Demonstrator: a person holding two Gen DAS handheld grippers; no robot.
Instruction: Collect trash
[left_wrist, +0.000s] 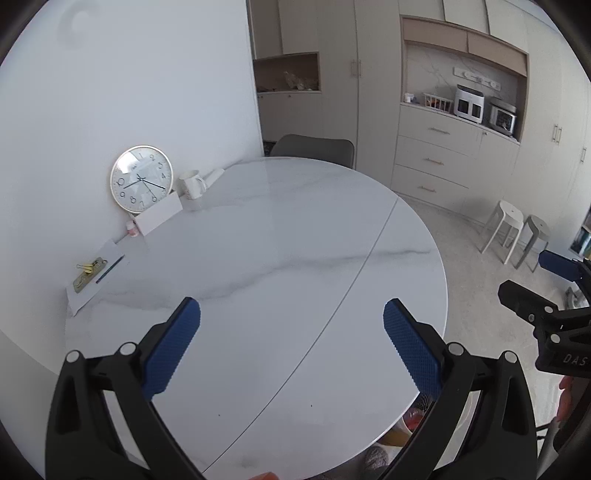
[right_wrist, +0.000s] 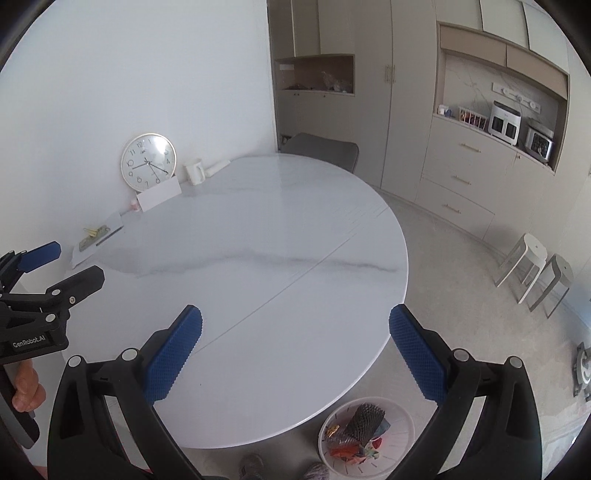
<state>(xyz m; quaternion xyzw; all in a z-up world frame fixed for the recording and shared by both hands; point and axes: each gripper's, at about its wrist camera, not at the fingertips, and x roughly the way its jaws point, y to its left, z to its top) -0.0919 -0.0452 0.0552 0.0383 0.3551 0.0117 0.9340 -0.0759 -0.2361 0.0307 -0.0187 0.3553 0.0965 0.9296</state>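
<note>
- Trash (right_wrist: 356, 435): crumpled wrappers and scraps, red, dark grey and mixed colours, lay heaped inside a white round bin (right_wrist: 402, 417) on the floor, just beyond the near right edge of the tabletop (right_wrist: 280, 258). In the left wrist view only a sliver of it showed under that edge.
- Right gripper (right_wrist: 294, 338): blue-padded fingers (right_wrist: 173, 354) stood spread wide with nothing between them, above the near edge of the tabletop, the bin below and to their right.
- Left gripper (left_wrist: 291, 332): fingers (left_wrist: 173, 347) likewise parted and empty, over the near part of the tabletop; a hand (right_wrist: 26, 387) gripped its handle.
- Tabletop: round, white marble pattern with grey veins and a seam running across it; middle bare.
- Far left edge, against the wall: clock (left_wrist: 141, 179) leaning upright, white box (left_wrist: 159, 216) just in front of it, white mug (left_wrist: 192, 184) beside it, small pink-capped bottle (left_wrist: 132, 229), paper sheet (left_wrist: 92, 277) carrying yellow clips (left_wrist: 85, 267) and a pen (left_wrist: 109, 269).
- Beyond: grey chair (left_wrist: 314, 147) at the far edge, two stools (left_wrist: 517, 236) on the floor, cabinets (left_wrist: 443, 147) with appliances.
</note>
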